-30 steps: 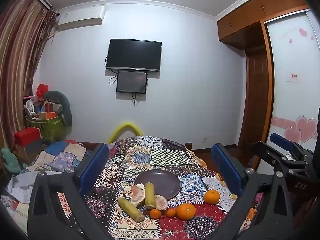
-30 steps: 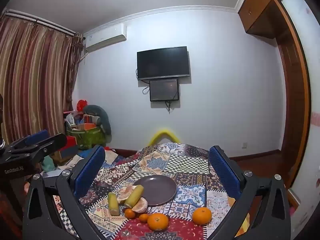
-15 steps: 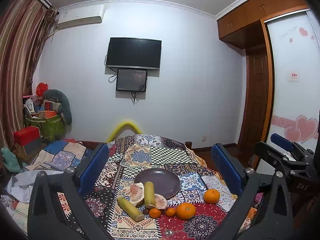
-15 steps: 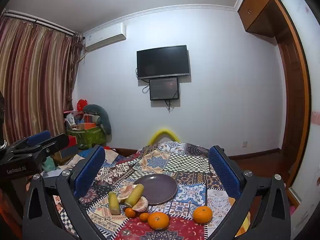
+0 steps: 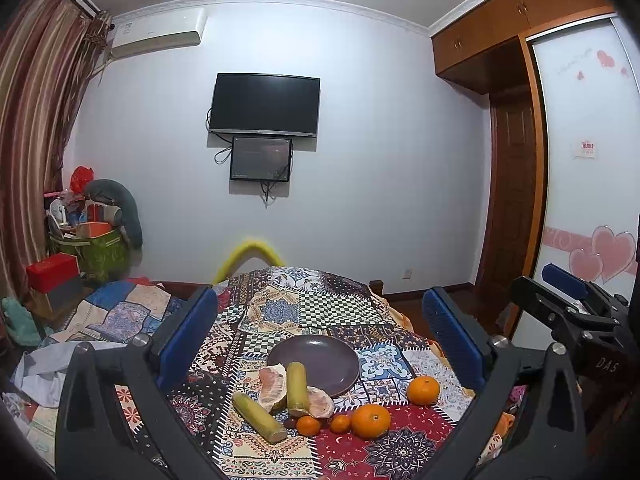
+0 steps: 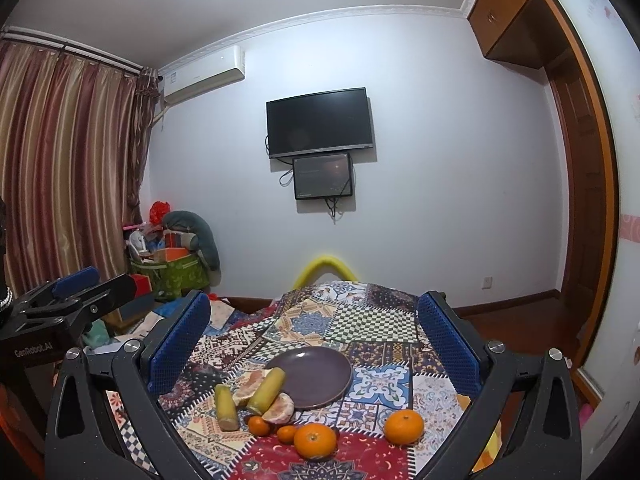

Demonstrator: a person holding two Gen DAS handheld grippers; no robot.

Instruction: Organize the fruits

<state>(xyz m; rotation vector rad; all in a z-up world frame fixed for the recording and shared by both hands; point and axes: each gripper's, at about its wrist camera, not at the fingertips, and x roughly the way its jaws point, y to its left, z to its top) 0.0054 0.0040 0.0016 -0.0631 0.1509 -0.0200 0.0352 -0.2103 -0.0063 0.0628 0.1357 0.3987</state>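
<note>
A dark purple plate [image 5: 320,360] [image 6: 316,376] lies empty on the patchwork tablecloth [image 5: 280,312]. Against its near left rim lie two yellow-green sugarcane sticks [image 5: 259,412] [image 6: 226,406], one of them [image 5: 297,384] resting on peeled pomelo pieces [image 5: 272,382] [image 6: 280,408]. Two big oranges [image 5: 371,421] [image 5: 423,390] and two small tangerines [image 5: 309,425] [image 5: 340,424] sit in front. My left gripper [image 5: 320,332] and right gripper [image 6: 314,332] are both open and empty, held above the table's near side.
The right gripper's body [image 5: 572,312] shows at the left wrist view's right edge, the left gripper's body [image 6: 60,304] at the right wrist view's left edge. A cluttered green box [image 5: 96,240], curtains [image 6: 60,160], a wall TV [image 5: 265,105] and wardrobe [image 5: 560,160] surround the table.
Both views have shifted slightly, with the fruit and plate sitting marginally lower and nearer. Nothing on the table has moved and both grippers stay open.
</note>
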